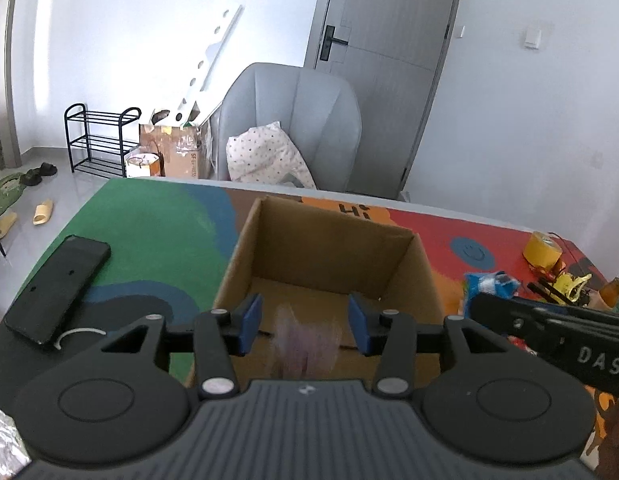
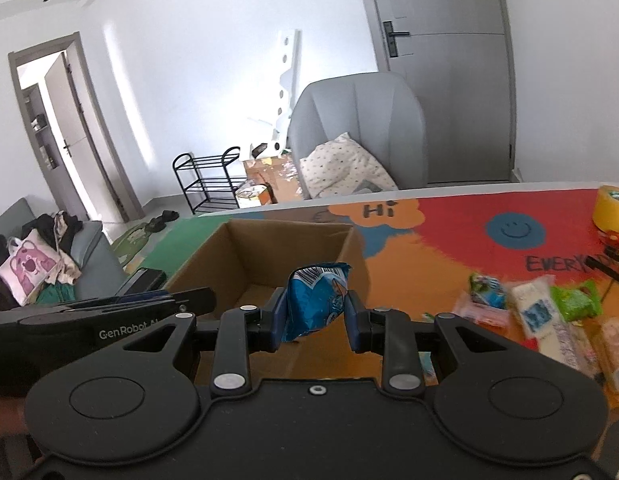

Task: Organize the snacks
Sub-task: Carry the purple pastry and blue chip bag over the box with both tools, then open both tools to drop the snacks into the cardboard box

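Observation:
An open cardboard box stands on the colourful table mat. My left gripper hovers over its near side with the blue pads apart. A blurred pinkish packet shows between and below them, inside the box, and the pads do not touch it. My right gripper is shut on a blue snack packet, held just right of the box near its front corner. That blue packet also appears at the right in the left wrist view. Several loose snack packets lie on the mat to the right.
A black phone lies left of the box. A yellow tape roll and a bottle stand at the far right of the table. A grey chair with a cushion sits behind the table's far edge.

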Tool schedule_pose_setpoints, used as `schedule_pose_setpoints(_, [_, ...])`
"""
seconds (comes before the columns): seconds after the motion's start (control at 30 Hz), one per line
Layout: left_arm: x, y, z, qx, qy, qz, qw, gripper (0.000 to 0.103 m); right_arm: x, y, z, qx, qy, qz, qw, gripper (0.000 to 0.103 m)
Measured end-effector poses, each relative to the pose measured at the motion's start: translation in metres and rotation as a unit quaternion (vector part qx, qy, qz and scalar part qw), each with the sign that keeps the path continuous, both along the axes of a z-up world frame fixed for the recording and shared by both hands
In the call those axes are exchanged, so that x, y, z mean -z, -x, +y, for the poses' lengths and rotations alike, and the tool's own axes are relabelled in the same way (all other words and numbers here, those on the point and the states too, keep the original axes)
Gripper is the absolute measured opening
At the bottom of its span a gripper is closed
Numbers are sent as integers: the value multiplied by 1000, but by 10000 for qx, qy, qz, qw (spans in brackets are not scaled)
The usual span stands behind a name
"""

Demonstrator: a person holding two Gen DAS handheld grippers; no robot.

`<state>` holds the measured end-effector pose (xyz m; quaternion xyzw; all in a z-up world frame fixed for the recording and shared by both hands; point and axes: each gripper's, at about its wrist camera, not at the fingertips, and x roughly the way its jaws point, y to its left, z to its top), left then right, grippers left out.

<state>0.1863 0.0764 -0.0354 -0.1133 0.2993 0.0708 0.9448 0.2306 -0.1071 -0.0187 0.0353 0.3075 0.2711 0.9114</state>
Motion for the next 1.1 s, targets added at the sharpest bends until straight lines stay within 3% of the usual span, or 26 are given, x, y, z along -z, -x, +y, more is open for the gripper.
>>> schedule_pose_setpoints(0.2, [-5, 10, 14, -143, 150, -134, 9997, 72, -2, -5, 16, -173, -63, -6, 9998, 29])
schedule_pose_setpoints(0.3, [-5, 14, 18, -196, 169, -150, 9996, 75, -5, -6, 22, -260, -157, -4, 9995, 29])
schedule_pose_setpoints(0.33, [-5, 15, 19, -209, 171, -141, 9995, 75, -6, -7, 23, -311, -208, -37, 9993, 32])
schedule_pose_setpoints(0.43, [-5, 17, 24, -263, 208, -120, 9994, 76, -10, -8, 23, -293, -278, -165, 9990, 49])
schedule_pose_setpoints(0.5, [-4, 18, 24, -291, 210, -83, 9993, 76, -13, -5, 20, -291, -277, -258, 9989, 67])
schedule_pose_setpoints(0.6, [-2, 18, 24, -276, 230, -7, 9994, 78, -14, -4, 14, -188, -206, -310, 9991, 81])
schedule_pose_setpoints(0.77, [-2, 21, 24, -399, 263, 80, 9988, 86, -12, -2, -3, 39, -193, -202, 9996, 94])
schedule_pose_setpoints(0.9, [-3, 23, 20, -417, 368, 122, 9984, 89, -9, 3, -16, 185, -157, -170, 9996, 100])
schedule_pose_setpoints(1.1, [-8, 27, 2, -269, 246, 14, 9993, 103, -6, 10, -38, 273, -184, -59, 9994, 103])
